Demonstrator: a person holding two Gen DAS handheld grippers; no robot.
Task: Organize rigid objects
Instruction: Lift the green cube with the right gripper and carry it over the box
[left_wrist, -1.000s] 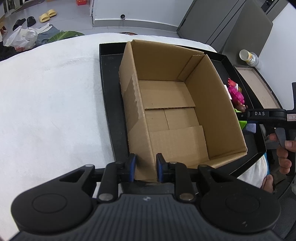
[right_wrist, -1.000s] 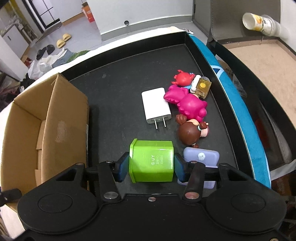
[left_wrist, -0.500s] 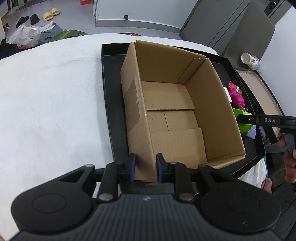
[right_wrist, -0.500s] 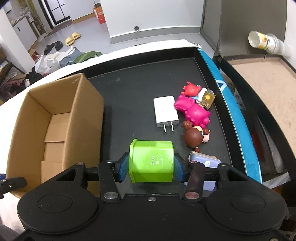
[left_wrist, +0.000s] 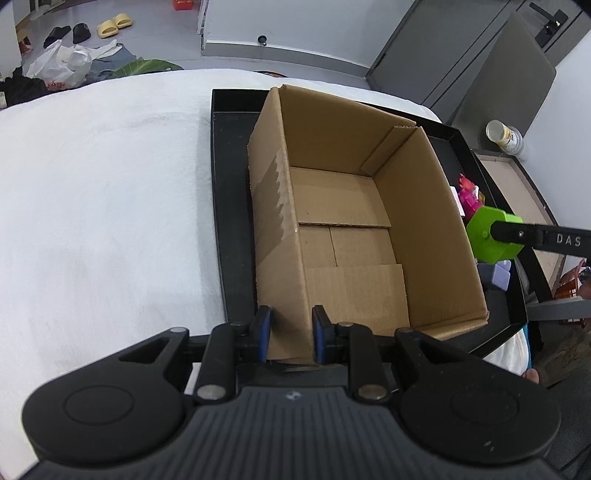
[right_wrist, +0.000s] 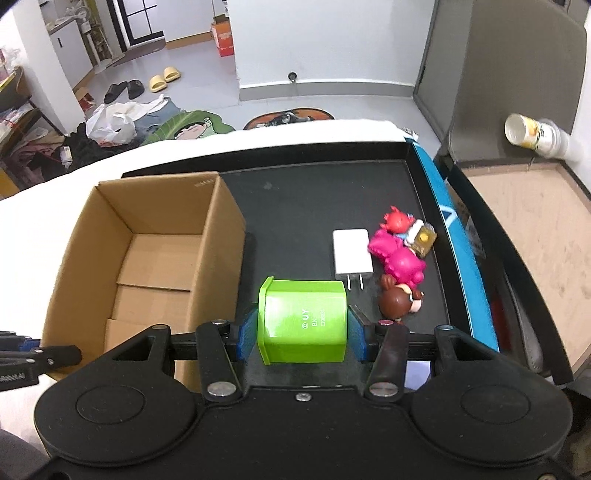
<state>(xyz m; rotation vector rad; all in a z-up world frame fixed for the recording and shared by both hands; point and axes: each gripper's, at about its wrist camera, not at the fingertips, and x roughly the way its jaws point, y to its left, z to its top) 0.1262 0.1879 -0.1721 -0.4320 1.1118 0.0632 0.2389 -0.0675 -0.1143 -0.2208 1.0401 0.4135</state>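
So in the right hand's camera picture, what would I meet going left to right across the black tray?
Cardboard box → green block held in the right gripper → white charger → pink toy → blue strip along the tray's edge.

bright, even indoor light, sharp at the centre, bent at the edges

both views are evenly lit from above; the white tablecloth is nearly washed out, while the cardboard box keeps only a soft shadow on its inner wall. the black tray beside the box shows a faint sheen, no hard glare. fisheye curving bends the tray rim and the floor beyond the box; corners go dark. the paper cup far right of the box looks smeared.
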